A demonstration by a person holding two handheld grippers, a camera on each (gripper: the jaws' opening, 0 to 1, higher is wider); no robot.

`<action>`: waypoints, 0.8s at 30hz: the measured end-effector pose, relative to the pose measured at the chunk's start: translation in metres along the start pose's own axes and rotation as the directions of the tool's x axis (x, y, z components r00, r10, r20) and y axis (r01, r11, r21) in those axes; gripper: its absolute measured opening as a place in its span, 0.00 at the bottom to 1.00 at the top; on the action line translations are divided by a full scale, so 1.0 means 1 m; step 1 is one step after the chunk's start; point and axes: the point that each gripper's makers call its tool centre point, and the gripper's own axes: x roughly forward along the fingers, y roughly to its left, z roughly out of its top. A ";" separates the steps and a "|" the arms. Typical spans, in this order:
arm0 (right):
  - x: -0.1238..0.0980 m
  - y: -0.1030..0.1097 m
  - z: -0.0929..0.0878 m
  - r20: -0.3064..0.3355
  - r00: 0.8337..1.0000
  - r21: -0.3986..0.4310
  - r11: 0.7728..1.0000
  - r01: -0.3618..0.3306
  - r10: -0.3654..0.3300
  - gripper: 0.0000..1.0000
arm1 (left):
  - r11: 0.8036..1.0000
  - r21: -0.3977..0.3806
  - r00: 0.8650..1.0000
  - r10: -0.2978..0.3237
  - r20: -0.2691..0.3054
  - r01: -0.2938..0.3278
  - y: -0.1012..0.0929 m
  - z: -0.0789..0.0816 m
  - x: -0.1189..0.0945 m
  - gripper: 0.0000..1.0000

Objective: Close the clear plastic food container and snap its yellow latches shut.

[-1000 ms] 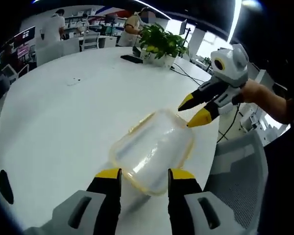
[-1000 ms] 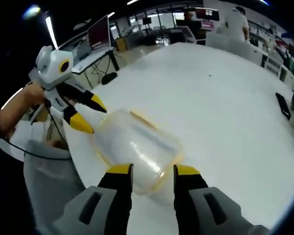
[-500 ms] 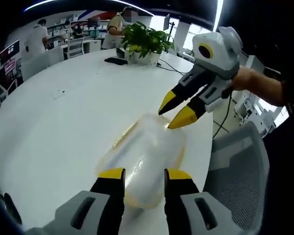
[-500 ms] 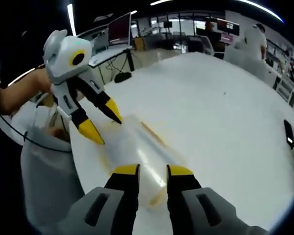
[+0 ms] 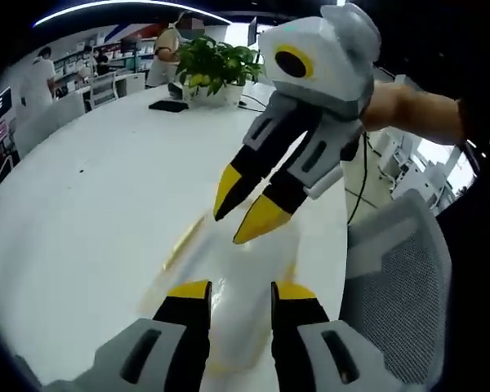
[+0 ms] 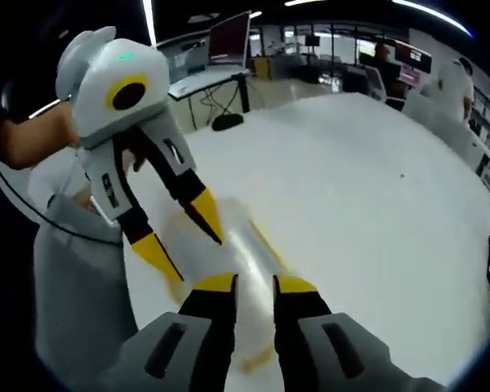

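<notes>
The clear food container (image 5: 229, 278) is seen lying blurred on the white worktop (image 5: 90, 188), near its edge beside a grey mesh chair (image 5: 400, 278). The left gripper (image 5: 239, 287) is held narrowly parted just over it; the right gripper (image 6: 254, 282) likewise, jaws a slim gap apart. Yellow trim (image 6: 265, 245) is glimpsed along the lid.
</notes>
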 end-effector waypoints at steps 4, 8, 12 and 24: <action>0.006 0.001 0.004 -0.006 1.000 -0.019 1.000 -0.024 0.024 0.13 | 1.000 0.009 1.000 -0.003 -0.006 0.003 -0.001 0.000 0.003 0.22; 0.011 -0.001 0.008 -0.011 0.999 -0.051 0.998 -0.030 0.030 0.13 | 1.000 0.012 1.000 -0.007 -0.010 0.007 -0.002 0.000 0.004 0.22; 0.013 -0.002 0.014 -0.008 0.999 -0.082 0.996 -0.042 0.042 0.17 | 1.000 0.019 1.000 -0.013 -0.010 0.013 -0.005 0.000 0.003 0.22; 0.024 -0.006 0.012 -0.078 0.988 -0.131 0.981 -0.141 0.132 0.34 | 0.995 0.101 1.000 -0.012 -0.018 0.014 -0.017 -0.004 0.007 0.26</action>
